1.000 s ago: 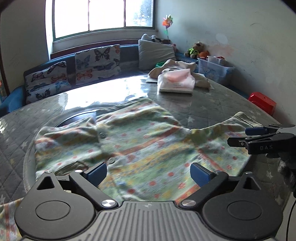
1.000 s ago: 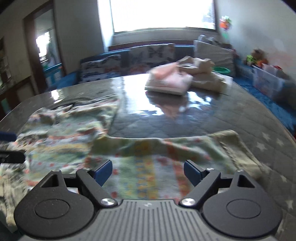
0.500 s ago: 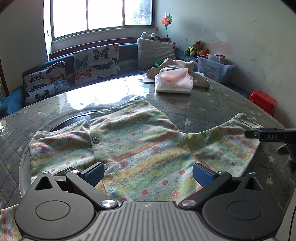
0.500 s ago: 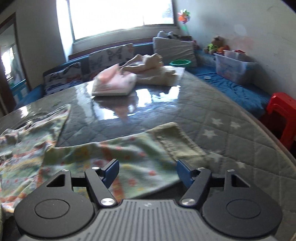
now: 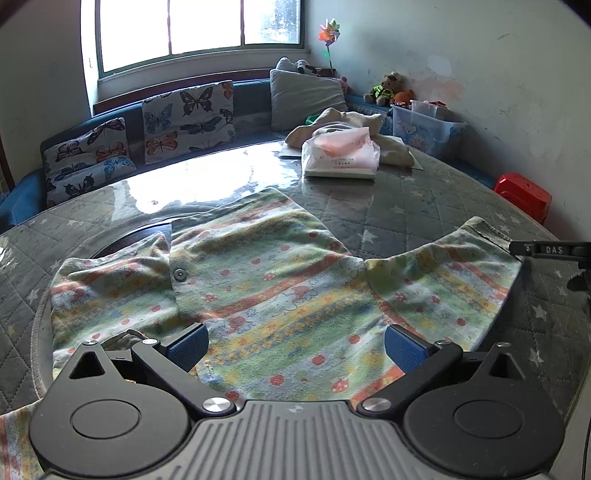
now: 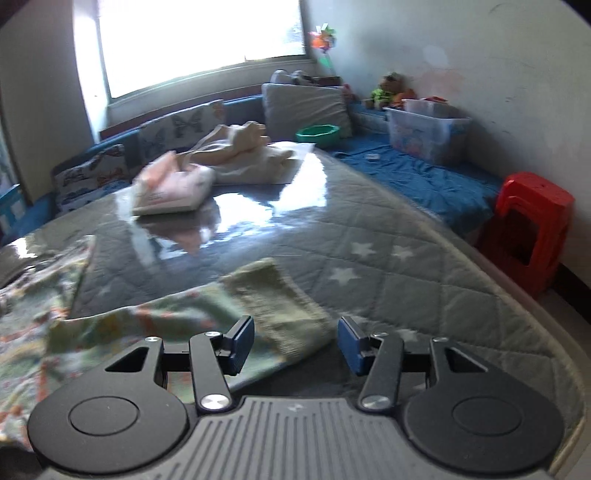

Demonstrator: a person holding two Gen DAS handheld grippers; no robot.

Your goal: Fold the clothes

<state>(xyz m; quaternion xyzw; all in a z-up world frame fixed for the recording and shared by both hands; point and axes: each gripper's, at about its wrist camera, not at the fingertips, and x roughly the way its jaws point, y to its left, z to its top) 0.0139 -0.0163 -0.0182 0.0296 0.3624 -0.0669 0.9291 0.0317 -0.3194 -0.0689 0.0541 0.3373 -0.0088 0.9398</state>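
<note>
Pyjama top (image 5: pixel 280 295) lies spread flat on my tabletop (image 5: pixel 424 206). Its sleeve cuff (image 6: pixel 284 310) sits right between my right claw (image 6: pixel 295 341), jaws wide to pinch it; left claw (image 5: pixel 295 341) hovers wide over the hem.

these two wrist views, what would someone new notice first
The striped, dotted shirt spread flat across the grey quilted table, filling the foreground. The open right gripper straddles its sleeve cuff. Behind, a pink pack sits before crumpled cream clothes.

Window (image 5: pixel 199 33) glare (right view blurred)
</note>
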